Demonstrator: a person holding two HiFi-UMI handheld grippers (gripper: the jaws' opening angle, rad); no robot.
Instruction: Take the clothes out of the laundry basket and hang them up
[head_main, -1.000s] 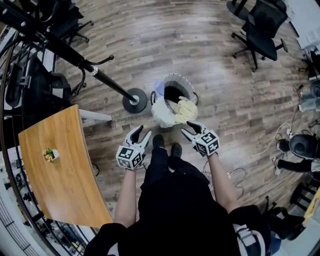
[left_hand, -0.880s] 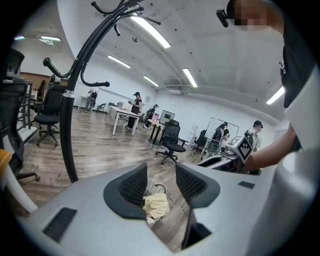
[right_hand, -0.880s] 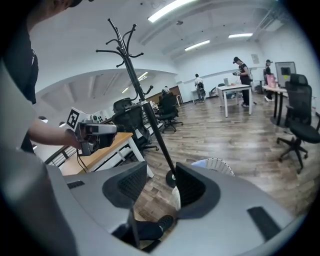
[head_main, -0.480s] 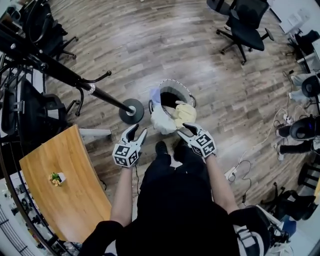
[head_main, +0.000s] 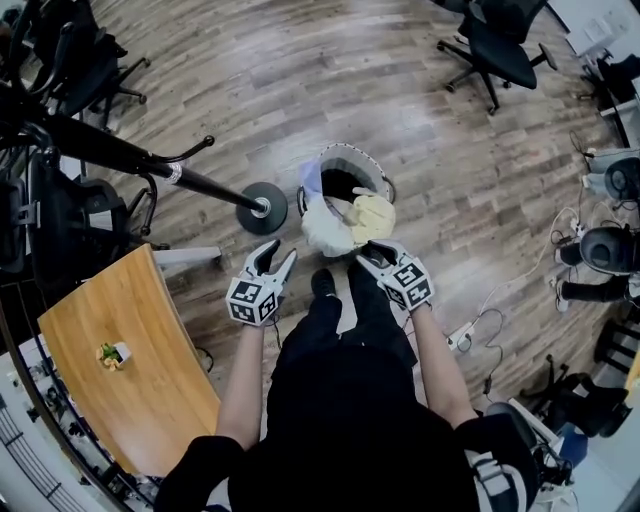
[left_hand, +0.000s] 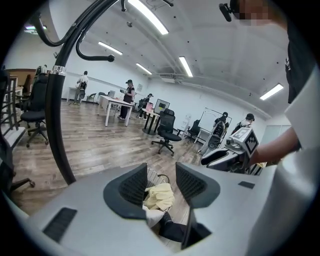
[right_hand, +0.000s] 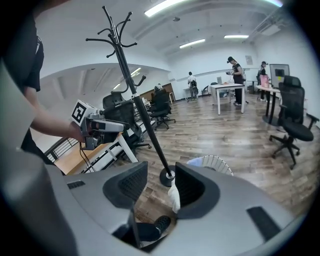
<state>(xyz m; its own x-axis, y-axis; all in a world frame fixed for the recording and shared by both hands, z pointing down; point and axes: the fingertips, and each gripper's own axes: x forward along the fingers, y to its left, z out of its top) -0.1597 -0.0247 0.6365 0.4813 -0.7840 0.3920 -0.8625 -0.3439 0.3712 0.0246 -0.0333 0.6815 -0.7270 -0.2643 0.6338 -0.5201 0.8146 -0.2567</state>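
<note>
**Basket** (head_main: 349, 151): white mesh, upright on the wood floor (head_main: 250, 90), just ahead of the person's shoes (head_main: 322, 283).

**Clothes:** a yellow garment (head_main: 372, 218) and a white garment (head_main: 322, 228) were heaped side by side over the basket's near rim. A pale blue piece (head_main: 312, 178) was draped on its left rim.

**Left gripper** (head_main: 273, 260): jaws stood apart with nothing between the pads. It was held low, left of the basket and clear of the clothes. Its own view looked past the jaws toward the yellow garment.

**Right gripper** (head_main: 368, 256): jaws stood apart and gripped nothing. The tips were just beside the near edge of the yellow garment; whether they touched it could not be told.

**Coat stand** (head_main: 262, 208): black, its round base on the floor just left of the basket. The pole ran toward the upper left of the head view.

**Tabletop** (head_main: 130, 380): wood, lower left, carrying a small plant (head_main: 112, 354).

**Office chair** (head_main: 498, 50): black, well apart at the upper right.
</note>
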